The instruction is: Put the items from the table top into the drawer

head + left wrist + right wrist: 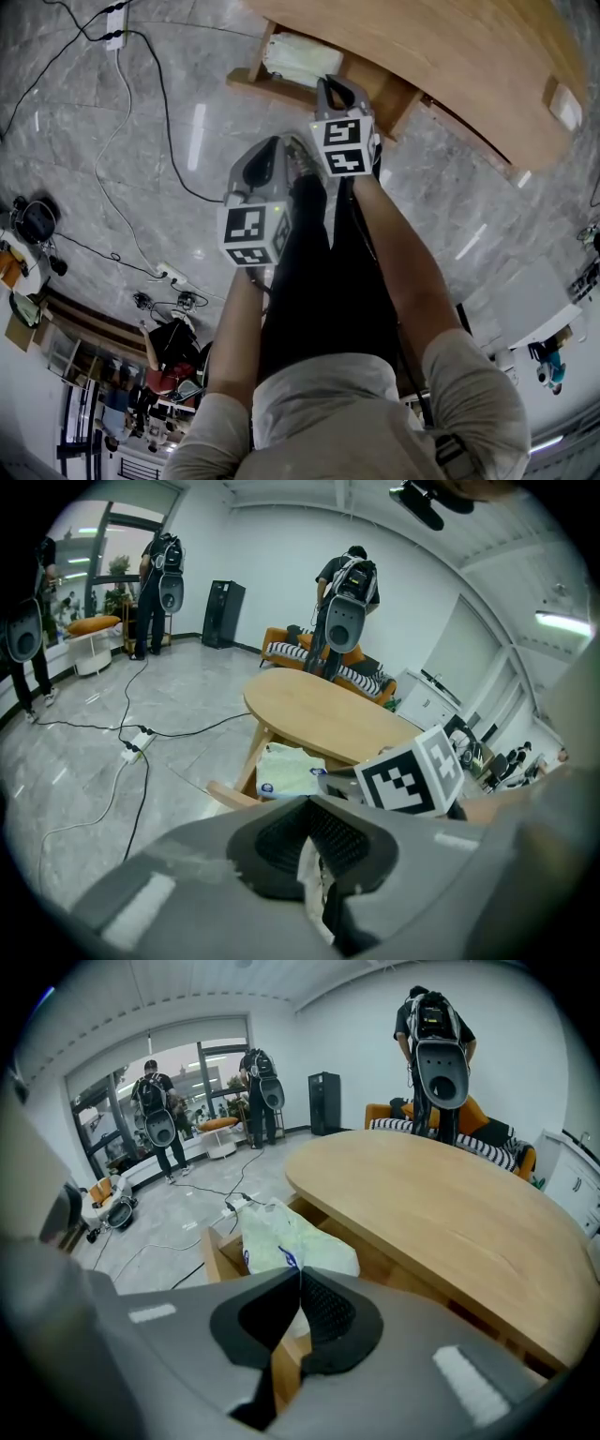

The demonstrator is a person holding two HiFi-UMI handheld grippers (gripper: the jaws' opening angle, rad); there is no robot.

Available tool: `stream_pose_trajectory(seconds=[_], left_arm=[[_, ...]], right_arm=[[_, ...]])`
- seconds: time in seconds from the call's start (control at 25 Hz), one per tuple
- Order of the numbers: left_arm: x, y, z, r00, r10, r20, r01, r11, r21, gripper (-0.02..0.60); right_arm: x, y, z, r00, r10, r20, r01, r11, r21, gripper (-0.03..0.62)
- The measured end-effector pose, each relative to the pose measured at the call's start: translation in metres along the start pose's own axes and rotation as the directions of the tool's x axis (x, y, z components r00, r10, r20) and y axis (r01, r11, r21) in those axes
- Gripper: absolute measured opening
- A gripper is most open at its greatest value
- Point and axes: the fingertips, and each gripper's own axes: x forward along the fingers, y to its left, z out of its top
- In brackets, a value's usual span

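Note:
An open wooden drawer (255, 79) sticks out from under the oval wooden table (450, 47), with a white plastic bag (298, 58) lying in it. My right gripper (332, 86) hangs just over the drawer's front, shut and empty. In the right gripper view its fingertips (300, 1274) meet in front of the bag (281, 1232) and the drawer wall (217, 1255). My left gripper (298, 152) sits lower and further from the drawer, above the person's dark trousers. Its jaws (305, 803) are shut with nothing held. It looks at the bag (286, 771) and the table (328, 710), whose top shows nothing on it.
Black cables and a power strip (114, 17) run over the grey marble floor to the drawer's left, also the power strip (137, 745). Several people with gear on their backs (345, 597) stand around the room. An orange sofa (361, 672) stands behind the table.

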Motion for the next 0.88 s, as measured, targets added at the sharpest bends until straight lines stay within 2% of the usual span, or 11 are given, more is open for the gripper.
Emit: stream_pose_trajectory(seconds=[0.6, 0.68, 0.88], left_arm=[[-0.001, -0.002, 0.000, 1.000, -0.004, 0.003, 0.004, 1.000, 0.007, 0.020], [-0.002, -0.001, 0.000, 1.000, -0.003, 0.004, 0.003, 1.000, 0.005, 0.020], [-0.003, -0.005, -0.004, 1.000, -0.001, 0.008, 0.001, 1.000, -0.003, 0.020]], right_arm=[[0.014, 0.006, -0.037, 0.994, 0.019, -0.104, -0.020, 1.000, -0.010, 0.017], [0.016, 0.006, -0.042, 0.992, 0.032, -0.119, -0.030, 0.999, 0.014, 0.057], [0.012, 0.005, -0.041, 0.993, 0.043, -0.107, -0.043, 0.999, 0.003, 0.083]])
